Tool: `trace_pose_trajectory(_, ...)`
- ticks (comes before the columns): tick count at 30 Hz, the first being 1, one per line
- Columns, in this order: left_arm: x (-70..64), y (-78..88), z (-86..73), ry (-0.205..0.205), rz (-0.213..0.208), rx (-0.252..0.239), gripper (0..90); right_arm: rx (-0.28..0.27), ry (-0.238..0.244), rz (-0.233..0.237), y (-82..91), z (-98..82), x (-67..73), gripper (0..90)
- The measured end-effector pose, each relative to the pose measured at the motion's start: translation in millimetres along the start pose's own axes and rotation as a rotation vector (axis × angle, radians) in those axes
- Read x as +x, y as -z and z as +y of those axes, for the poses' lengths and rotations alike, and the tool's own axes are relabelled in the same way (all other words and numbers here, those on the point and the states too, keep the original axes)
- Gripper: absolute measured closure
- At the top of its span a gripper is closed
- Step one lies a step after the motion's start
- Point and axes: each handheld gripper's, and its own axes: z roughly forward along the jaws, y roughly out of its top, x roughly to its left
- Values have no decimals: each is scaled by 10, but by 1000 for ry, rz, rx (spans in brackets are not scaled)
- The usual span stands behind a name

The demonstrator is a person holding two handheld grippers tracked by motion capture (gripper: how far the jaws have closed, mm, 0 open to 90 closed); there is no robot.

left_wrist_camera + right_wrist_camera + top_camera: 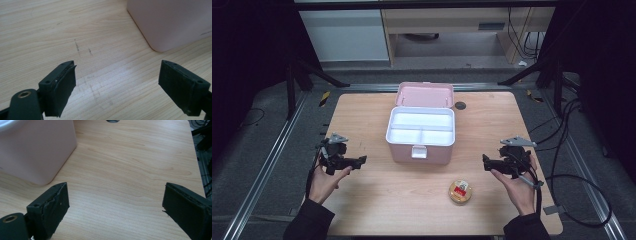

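A pink box (421,134) stands open in the middle of the wooden table (377,200), its lid tipped back and a white divided tray inside. A small round tin (460,192) with a red label lies in front of it, to the right. My left gripper (360,160) rests low at the table's left, jaws wide apart and empty, pointing toward the box. My right gripper (485,161) mirrors it at the right, also open and empty. In the left gripper view the box corner (170,22) sits ahead of the gripper (117,85). The right gripper view shows the box side (35,147) beyond the gripper (115,212).
A dark round hole (460,105) sits in the tabletop behind the box, also seen as a hole (112,121) at the top edge. Black cables (572,170) trail off the right side. Metal rails run along both table sides.
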Motion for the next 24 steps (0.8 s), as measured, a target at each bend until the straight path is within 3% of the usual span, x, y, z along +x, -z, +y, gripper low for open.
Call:
trace_pose_trajectory(6,3,-34,-41,3,8,9,136,61,37,17,-33,-20,123,71)
trace_pose_trajectory(7,19,-63,-67,13,13,10,136,85,56,45,-42,-48,217,70)
trace_pose_trajectory(10,45,-100,-86,16,15,32,125,118,86,58,-46,-64,330,68)
trace_pose_trajectory(17,47,-103,-91,20,14,34,121,176,96,100,-36,-95,545,74)
trace_pose_trajectory(24,-20,-175,-115,-13,8,64,120,244,114,130,-100,-180,700,76)
